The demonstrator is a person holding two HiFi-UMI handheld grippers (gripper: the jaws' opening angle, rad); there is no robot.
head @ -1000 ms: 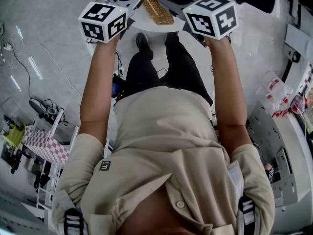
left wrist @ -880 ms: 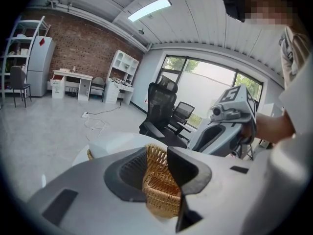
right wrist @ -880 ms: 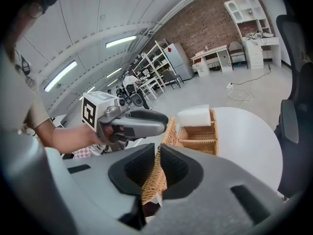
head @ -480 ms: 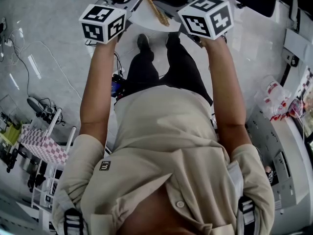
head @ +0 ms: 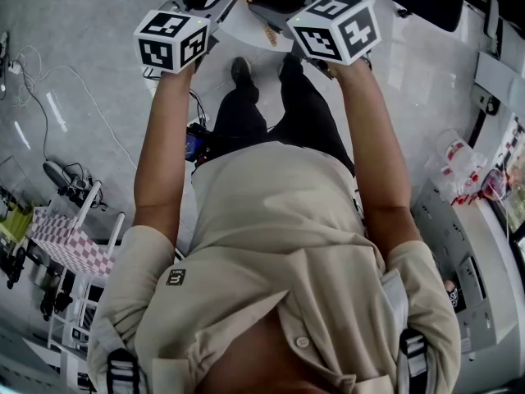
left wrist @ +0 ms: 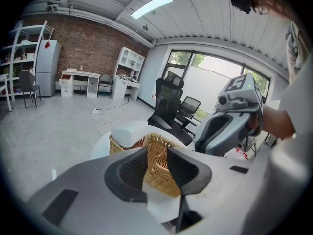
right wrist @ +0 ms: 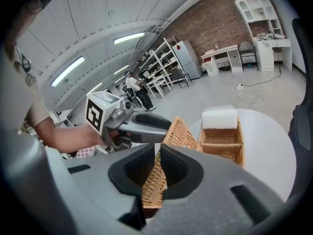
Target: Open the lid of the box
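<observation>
Lid (right wrist: 178, 131) tilted up over wicker box (right wrist: 222, 143), on round white table (right wrist: 269, 151), short of its far edge. Pinched at one edge by right gripper (right wrist: 158, 160). Left gripper (left wrist: 155, 155) spread, wicker showing between jaws.

Honey-tan wicker weave on box (right wrist: 222, 148) and lid (right wrist: 181, 131) — white block (right wrist: 220, 116), white table (right wrist: 269, 155). Black-and-white squares pattern the left cube (head: 171, 39) and right cube (head: 332, 27) — beige shirt (head: 279, 253) at centre frame.
</observation>
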